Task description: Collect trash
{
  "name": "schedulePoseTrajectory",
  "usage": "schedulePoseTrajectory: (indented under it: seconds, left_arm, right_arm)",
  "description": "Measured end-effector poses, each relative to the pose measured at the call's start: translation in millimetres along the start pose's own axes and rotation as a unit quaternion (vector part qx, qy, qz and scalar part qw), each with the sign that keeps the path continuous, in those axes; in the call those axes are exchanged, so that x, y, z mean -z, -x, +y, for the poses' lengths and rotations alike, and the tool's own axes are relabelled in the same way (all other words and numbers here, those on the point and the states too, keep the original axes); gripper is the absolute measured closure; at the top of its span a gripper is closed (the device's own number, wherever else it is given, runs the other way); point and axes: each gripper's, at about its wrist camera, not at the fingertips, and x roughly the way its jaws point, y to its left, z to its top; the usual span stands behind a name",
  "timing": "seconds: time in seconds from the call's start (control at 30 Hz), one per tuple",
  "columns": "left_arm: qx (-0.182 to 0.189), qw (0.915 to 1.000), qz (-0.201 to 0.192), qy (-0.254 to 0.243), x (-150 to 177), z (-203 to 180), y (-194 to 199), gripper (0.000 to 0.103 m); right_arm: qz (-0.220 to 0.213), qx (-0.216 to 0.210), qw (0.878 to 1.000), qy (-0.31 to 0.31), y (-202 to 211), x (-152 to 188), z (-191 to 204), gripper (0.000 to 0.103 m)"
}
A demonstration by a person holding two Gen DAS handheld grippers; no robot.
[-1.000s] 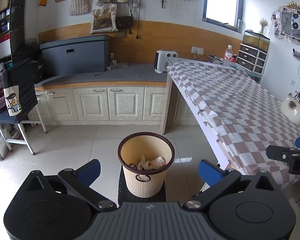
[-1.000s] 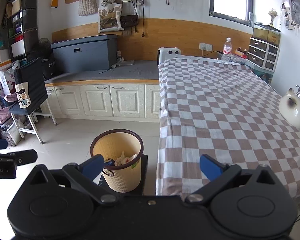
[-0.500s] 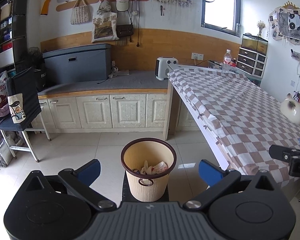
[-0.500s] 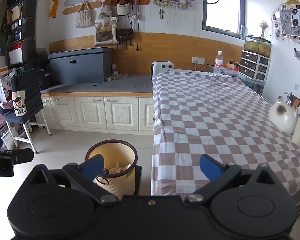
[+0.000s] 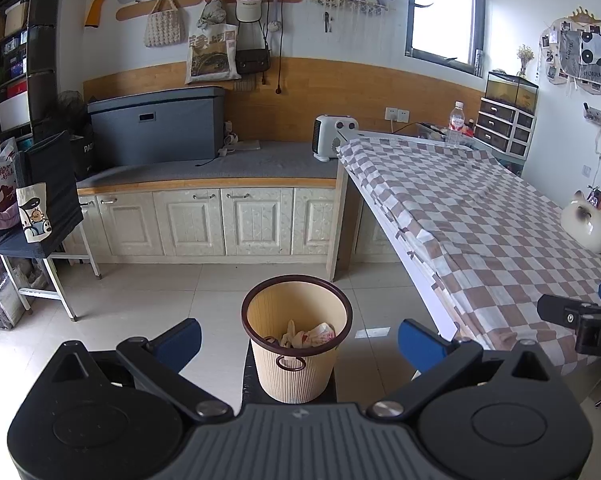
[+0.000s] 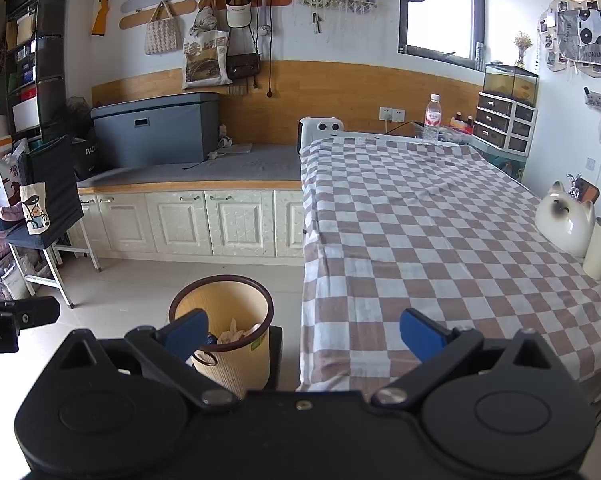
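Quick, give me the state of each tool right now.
Left tool: open, holding nothing, aimed at the trash bin.
Right tool: open, holding nothing, over the edge of the checkered tablecloth.

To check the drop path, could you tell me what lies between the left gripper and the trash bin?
Nothing: in the left wrist view, only bare floor tiles show between the open left gripper and the trash bin.

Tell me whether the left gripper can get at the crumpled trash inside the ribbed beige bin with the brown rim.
Probably yes: the left gripper is open and empty, the ribbed beige bin sits uncovered straight ahead, and the crumpled trash lies exposed inside.
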Motion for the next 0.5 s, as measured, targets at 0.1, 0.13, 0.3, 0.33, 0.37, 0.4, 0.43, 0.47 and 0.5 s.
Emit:
schedulePoseTrajectory:
  seconds: [0.1,0.13,0.3,0.33,0.37,0.4,0.43,0.47,0.5]
  left_arm:
    - [-0.001,1.0000,-0.001,0.000,0.1,0.2,0.7,0.000]
    - [-0.001,1.0000,-0.001,0.000,0.2,0.3,0.9,0.000]
    - [0.000,1.0000,0.000,0.001,0.0,1.2,1.0,0.000]
    - [0.000,1.0000,0.000,0.001,0.1,1.3,1.1,0.000]
    - [0.000,1.0000,0.000,0.000,0.1,1.4,1.0,0.000]
    - [0.000,1.0000,0.000,0.000,0.1,1.4,1.0,0.000]
    - [0.000,1.0000,0.000,0.000,0.1,1.3,1.0,0.000]
    - [0.000,1.0000,-0.001,0.000,0.1,1.3,1.1,0.000]
    - [0.000,1.0000,-0.001,0.000,0.1,1.1,1.0,0.000]
  right_arm:
    - [0.000,0.000,1.000,0.000,0.2,0.1,0.3,0.000]
    - [0.000,0.000,1.000,0.000,0.3,0.0,0.4,0.000]
    - [0.000,-0.001,1.000,0.001,0.3,-0.2,1.2,0.000]
    - [0.000,-0.001,1.000,0.002,-0.1,-0.4,1.4,0.000]
    - [0.000,-0.002,1.000,0.002,-0.3,-0.5,1.4,0.000]
    - [0.000,-0.001,1.000,0.002,0.2,-0.3,1.8,0.000]
    - [-0.001,0.000,1.000,0.002,0.3,-0.3,2.0,0.000]
    - [-0.001,0.000,1.000,0.002,0.1,-0.7,2.3,0.000]
    - [-0.001,-0.001,1.000,0.002,0.0,-0.8,2.2,0.000]
